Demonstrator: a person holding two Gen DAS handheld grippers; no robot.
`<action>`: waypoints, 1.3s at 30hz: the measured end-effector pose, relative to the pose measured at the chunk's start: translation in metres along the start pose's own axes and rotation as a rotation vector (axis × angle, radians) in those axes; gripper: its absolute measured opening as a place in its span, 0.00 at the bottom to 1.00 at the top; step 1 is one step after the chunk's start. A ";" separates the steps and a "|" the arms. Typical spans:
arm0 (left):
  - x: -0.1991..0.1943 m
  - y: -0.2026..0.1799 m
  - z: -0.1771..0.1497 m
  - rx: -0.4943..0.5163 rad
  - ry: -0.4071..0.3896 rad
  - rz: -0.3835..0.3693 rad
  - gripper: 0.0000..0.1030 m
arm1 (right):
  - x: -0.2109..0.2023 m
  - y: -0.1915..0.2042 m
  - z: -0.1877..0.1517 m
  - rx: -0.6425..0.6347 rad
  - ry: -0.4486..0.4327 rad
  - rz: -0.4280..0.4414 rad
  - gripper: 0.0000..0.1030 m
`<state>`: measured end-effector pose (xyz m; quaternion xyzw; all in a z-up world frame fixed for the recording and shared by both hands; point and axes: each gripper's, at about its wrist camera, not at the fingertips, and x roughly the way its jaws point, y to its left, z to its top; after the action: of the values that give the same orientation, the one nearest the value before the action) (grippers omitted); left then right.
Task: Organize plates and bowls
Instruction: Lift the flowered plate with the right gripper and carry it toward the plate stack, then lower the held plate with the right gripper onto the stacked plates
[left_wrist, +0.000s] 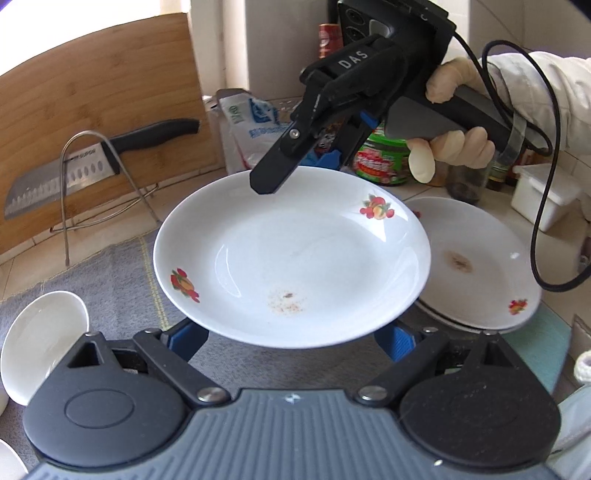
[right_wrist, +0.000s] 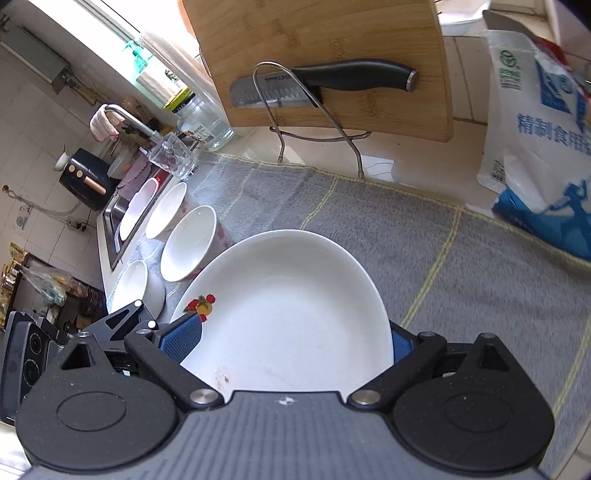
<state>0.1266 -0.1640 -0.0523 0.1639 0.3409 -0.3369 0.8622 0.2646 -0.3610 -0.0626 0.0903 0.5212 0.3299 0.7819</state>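
A white plate (left_wrist: 291, 254) with fruit prints is carried above the grey mat (left_wrist: 122, 280) on the bench, held from two opposite sides. In the left wrist view, the left gripper (left_wrist: 291, 339) has its jaws spread wide, their blue pads against the near edge at about 6 o'clock; whether they press or only cradle cannot be told. The right gripper (left_wrist: 295, 155), gripped by a gloved hand (left_wrist: 454, 122), comes in at 12 o'clock with the far rim between its jaws; how firmly they bear on it is hidden.

A second plate (left_wrist: 476, 258) lies at 3 o'clock, and several bowls (right_wrist: 188, 243) stand at 9 o'clock in the right wrist view.

The plate is judged stiff, glazed and slippery, fairly heavy and breakable. It is best held at the rim, two opposite points, and kept level.
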 end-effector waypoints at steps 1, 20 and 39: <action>-0.002 -0.002 0.000 0.007 -0.002 -0.008 0.93 | -0.003 0.001 -0.004 0.005 -0.007 -0.005 0.98; -0.016 -0.042 0.003 0.190 -0.018 -0.206 0.93 | -0.064 0.010 -0.092 0.174 -0.171 -0.124 0.98; 0.003 -0.059 0.008 0.314 0.014 -0.378 0.93 | -0.101 0.002 -0.165 0.336 -0.271 -0.217 0.98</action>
<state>0.0913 -0.2115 -0.0515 0.2316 0.3150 -0.5397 0.7456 0.0951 -0.4545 -0.0579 0.2062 0.4656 0.1375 0.8496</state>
